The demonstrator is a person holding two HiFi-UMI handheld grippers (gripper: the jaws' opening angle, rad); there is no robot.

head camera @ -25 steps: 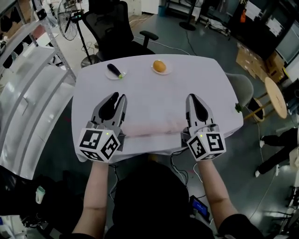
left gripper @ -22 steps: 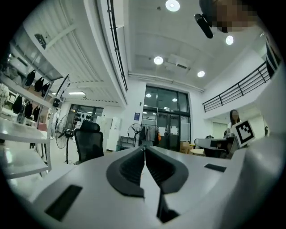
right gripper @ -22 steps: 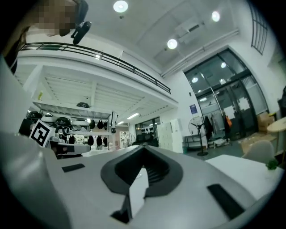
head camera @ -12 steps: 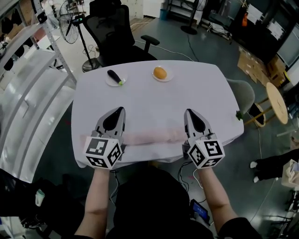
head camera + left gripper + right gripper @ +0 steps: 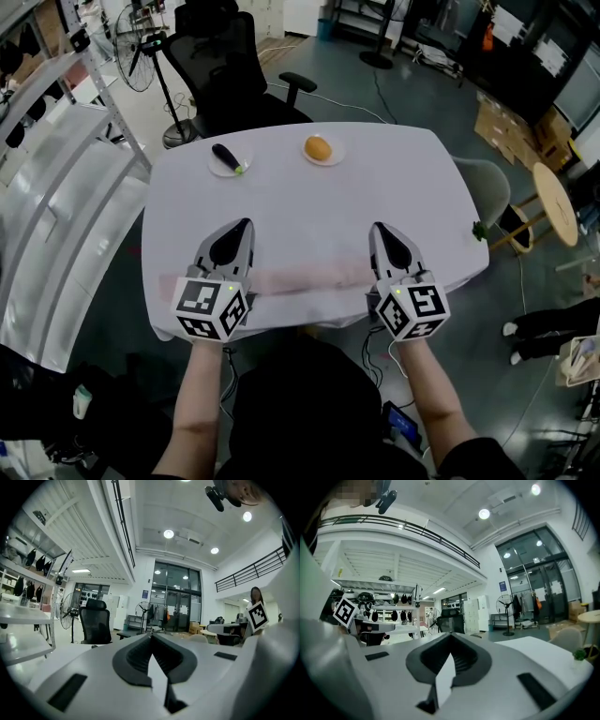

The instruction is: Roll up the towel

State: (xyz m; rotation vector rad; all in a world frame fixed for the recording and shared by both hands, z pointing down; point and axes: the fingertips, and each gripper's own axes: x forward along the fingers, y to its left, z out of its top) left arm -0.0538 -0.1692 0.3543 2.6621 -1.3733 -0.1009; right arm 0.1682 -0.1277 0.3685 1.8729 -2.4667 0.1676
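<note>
The head view alone shows the pale pink towel [image 5: 300,277], a long roll at the near edge of the white table [image 5: 309,187], its ends under the left gripper [image 5: 242,226] and right gripper [image 5: 379,228]. Each gripper view shows its jaws together, tips meeting, and the other gripper's black-and-white square marker.

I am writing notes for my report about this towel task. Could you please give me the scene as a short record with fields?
surface: white table
towel: pink, a long strip along the table's near edge, by both grippers
left gripper: jaws together, nothing between them
right gripper: jaws together, nothing between them
far side: dark vegetable; orange fruit, apart from each other
</note>
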